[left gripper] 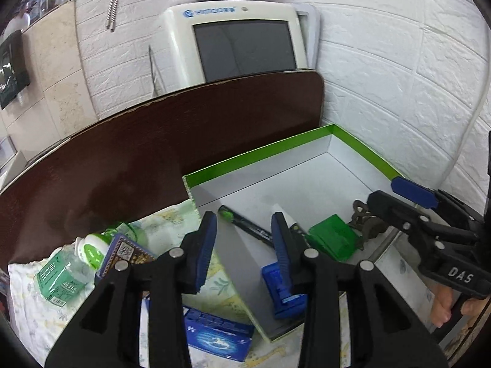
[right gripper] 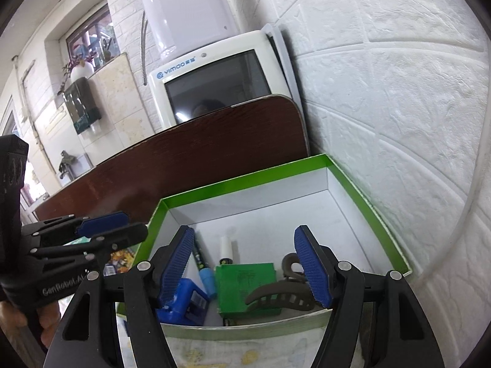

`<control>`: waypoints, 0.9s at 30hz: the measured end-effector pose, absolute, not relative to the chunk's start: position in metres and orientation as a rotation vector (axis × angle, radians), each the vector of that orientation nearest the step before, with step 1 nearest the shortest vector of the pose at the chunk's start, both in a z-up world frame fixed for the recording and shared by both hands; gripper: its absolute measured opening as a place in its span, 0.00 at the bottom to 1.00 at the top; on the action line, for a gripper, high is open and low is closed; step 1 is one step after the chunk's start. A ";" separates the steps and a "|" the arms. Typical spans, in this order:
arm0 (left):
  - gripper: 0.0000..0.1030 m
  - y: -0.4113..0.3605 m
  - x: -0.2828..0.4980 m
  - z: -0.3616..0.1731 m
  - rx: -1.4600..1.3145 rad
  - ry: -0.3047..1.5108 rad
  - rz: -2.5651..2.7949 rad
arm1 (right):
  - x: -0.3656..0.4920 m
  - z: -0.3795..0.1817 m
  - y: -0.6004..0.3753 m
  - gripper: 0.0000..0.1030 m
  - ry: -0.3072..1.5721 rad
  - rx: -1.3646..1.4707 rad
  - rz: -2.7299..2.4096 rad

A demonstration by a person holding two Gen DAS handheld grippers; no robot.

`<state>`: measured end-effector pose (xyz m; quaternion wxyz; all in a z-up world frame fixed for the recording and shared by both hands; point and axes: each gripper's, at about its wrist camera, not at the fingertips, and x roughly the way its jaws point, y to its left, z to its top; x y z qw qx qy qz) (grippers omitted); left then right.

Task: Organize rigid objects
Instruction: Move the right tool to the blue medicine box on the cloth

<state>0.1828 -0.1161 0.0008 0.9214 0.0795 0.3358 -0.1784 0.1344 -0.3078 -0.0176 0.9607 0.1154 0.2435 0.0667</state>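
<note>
Both claws are hovering over the green-rimmed box [right gripper: 368, 214], where a hair clip [right gripper: 282, 294], green case [right gripper: 245, 285] and pen [left gripper: 248, 227] are already lying. The left gripper [left gripper: 244, 245] — spread wide, empty — is sitting nearer the green bottle [left gripper: 64, 270] waiting left of the box; the right gripper [right gripper: 245, 263] is likewise gaping, holding nothing.

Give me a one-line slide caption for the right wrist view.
Open right gripper poised over the green-rimmed box holding a brown hair claw, green case and blue sharpener.
</note>
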 end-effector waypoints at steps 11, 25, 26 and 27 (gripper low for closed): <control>0.34 -0.077 0.201 -0.055 0.217 0.854 -0.252 | 0.121 -0.013 -0.254 0.68 0.519 0.184 0.324; 0.36 0.007 0.149 -0.095 0.149 0.953 -0.179 | 0.102 -0.025 -0.188 0.68 0.606 0.106 0.450; 0.34 0.016 0.145 -0.094 0.125 0.953 -0.169 | 0.100 -0.028 -0.181 0.68 0.623 0.105 0.468; 0.34 0.027 0.141 -0.094 0.091 0.955 -0.162 | 0.097 -0.032 -0.174 0.68 0.641 0.104 0.485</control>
